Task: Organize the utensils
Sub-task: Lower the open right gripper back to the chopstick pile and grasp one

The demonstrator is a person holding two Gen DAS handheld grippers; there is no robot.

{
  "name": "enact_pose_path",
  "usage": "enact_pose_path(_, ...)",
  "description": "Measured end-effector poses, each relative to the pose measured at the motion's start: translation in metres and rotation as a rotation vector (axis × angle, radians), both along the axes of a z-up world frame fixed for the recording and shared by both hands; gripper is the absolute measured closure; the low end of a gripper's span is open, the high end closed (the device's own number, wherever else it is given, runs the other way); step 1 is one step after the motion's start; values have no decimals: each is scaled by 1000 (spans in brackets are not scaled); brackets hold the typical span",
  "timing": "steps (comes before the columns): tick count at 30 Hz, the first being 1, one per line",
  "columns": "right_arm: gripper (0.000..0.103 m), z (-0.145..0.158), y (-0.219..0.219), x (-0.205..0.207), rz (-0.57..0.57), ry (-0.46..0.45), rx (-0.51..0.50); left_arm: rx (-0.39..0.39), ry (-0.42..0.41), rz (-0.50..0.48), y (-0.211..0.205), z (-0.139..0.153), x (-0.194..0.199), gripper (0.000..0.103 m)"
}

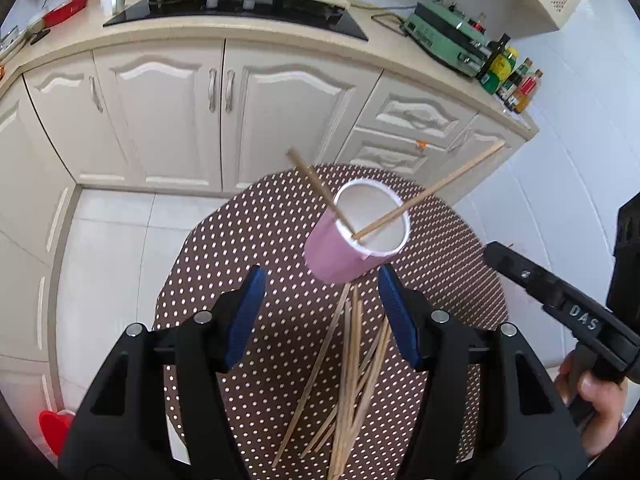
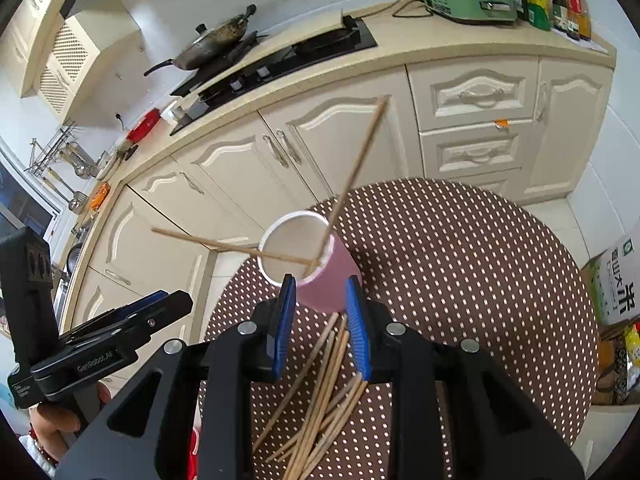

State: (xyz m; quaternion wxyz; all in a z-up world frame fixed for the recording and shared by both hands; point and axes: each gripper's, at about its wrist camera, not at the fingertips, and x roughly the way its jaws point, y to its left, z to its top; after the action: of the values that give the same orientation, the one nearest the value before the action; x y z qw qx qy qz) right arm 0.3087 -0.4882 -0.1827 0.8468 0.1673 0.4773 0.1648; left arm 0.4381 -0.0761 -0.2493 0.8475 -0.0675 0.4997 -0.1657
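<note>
Pink cup (image 1: 352, 240) white inside, two sticks (image 1: 424, 194) leaning out, both grippers' fingers (image 1: 246, 316) spread, empty

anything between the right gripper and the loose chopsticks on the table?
Nothing visible. The pile of chopsticks lies on the dotted table directly below the open right gripper. The pink cup, already holding two chopsticks, stands just beyond the pile, not over it. The left gripper is off to the side.
</note>
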Motion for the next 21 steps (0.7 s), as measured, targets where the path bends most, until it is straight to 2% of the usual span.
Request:
enact_pose_path(10, 79, -43, -13, -16, -37, 111, -7, 60, 121, -69, -20, -58, -4, 45)
enact_pose_path(19, 79, -80, -26, -20, -70, 210, -1, 187, 198, -185, -50, -112, -5, 45)
enact_pose_path(21, 79, -87, -28, -19, -74, 228, 1, 202, 212, -198, -54, -120, -4, 48)
